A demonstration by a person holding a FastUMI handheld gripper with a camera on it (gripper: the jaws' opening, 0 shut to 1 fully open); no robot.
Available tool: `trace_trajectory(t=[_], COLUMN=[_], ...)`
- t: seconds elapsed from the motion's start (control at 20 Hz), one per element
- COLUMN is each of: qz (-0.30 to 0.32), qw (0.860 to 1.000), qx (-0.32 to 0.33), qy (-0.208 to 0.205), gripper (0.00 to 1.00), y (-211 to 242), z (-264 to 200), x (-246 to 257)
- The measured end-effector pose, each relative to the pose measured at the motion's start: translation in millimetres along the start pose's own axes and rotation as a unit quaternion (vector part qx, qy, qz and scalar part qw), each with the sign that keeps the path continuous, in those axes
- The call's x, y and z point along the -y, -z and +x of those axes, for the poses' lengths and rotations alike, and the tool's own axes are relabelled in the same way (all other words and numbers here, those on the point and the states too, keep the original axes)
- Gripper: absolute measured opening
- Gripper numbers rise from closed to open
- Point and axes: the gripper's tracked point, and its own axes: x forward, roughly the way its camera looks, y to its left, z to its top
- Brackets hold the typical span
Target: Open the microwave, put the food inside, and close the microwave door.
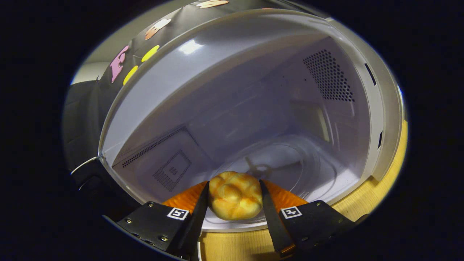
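Bread, one golden knotted roll (235,196), sits low in the frame's centre, clamped between the two fingers (197,214) of the gripper (235,208). One microwave (232,119) stands open on the wooden tabletop (377,197), its pale cavity beyond the roll. One round glass turntable (286,170), faint in glare, seems to lie inside.
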Motion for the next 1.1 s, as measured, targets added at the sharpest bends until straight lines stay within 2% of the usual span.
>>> trace_trajectory(t=[0.1, 0.3, 0.45, 0.65, 0.85, 1.1], qz=[0.008, 0.003, -0.001, -0.021, -0.04, -0.037], qw=[1.0, 1.0, 1.0, 0.999, 0.997, 0.997], qx=[0.003, 0.008, 0.015, 0.033, 0.06, 0.053], qy=[-0.003, 0.008, 0.004, 0.005, -0.013, -0.045], gripper=[0.77, 0.85, 0.96, 0.96, 0.96, 0.96], y=[-4, -7, -8, -16, -28, -35], z=[1, 4, 4, -1, -14, -38], x=[1, 8, 4, 0, -17, -38])
